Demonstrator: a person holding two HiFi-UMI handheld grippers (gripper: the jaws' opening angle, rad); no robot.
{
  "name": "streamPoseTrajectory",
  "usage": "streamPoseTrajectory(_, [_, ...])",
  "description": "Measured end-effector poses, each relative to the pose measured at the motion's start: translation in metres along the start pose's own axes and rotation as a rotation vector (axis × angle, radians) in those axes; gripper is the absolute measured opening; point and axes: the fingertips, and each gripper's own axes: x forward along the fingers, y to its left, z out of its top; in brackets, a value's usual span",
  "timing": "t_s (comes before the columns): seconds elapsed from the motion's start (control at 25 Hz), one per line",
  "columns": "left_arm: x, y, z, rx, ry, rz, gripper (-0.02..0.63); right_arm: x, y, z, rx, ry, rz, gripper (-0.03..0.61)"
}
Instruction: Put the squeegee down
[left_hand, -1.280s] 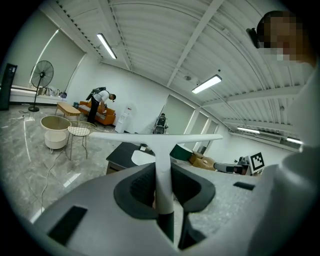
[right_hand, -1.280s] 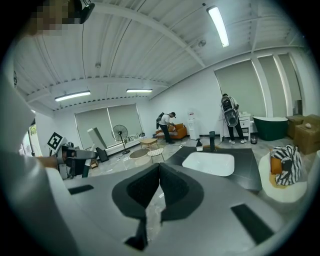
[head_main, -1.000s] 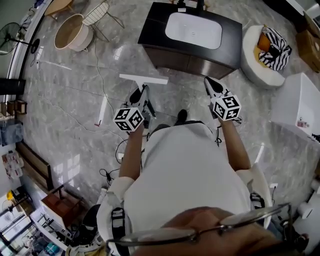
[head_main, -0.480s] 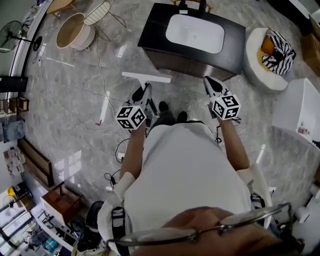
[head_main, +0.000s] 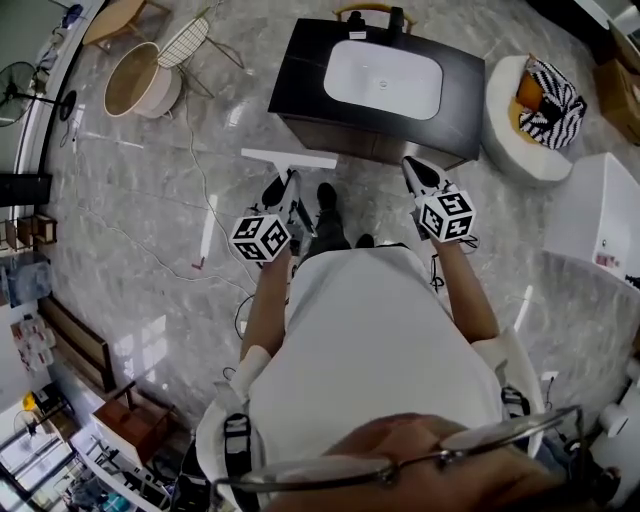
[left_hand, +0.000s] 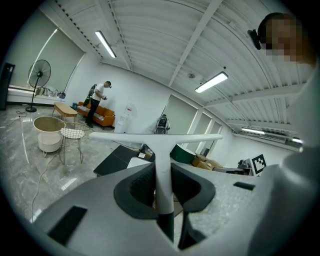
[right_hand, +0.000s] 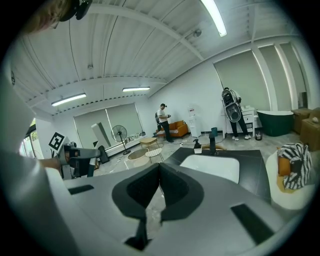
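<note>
A white squeegee (head_main: 288, 159) with a long blade sticks out level in front of my left gripper (head_main: 283, 188). In the left gripper view its handle (left_hand: 163, 165) stands between the pads, gripped, with the blade (left_hand: 155, 136) across the top. My right gripper (head_main: 415, 168) is at the right, shut with nothing in it; in the right gripper view its fingertips (right_hand: 160, 167) meet. Both point toward a black vanity (head_main: 300, 70) with a white basin (head_main: 383, 78) just ahead, also seen past the right jaws as the basin (right_hand: 212, 167).
A faucet and a bottle (head_main: 397, 17) stand at the vanity's back. A round tub (head_main: 140, 80) and a wire chair (head_main: 190, 40) are far left, a white seat with a striped cushion (head_main: 535, 110) right, a white cabinet (head_main: 600, 210) beyond. Cables (head_main: 205, 190) lie on the marble floor.
The person has stepped closer to the vanity, and a foot now shows between the grippers. Both grippers moved forward with them. The squeegee stays held in the left.
</note>
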Motion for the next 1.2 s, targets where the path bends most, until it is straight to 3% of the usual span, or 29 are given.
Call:
streamPoseTrajectory(0.88, [0.157,0.121,0.071,0.017,0.144,-0.091,0.072,0.141,-0.047,0.057,0.060,0.053,-0.151,0.006])
streamPoseTrajectory(1.2, [0.207,0.174,0.068,-0.038,0.211,-0.116,0.072,0.176,-0.058,0.069,0.084,0.068,-0.246,0.006])
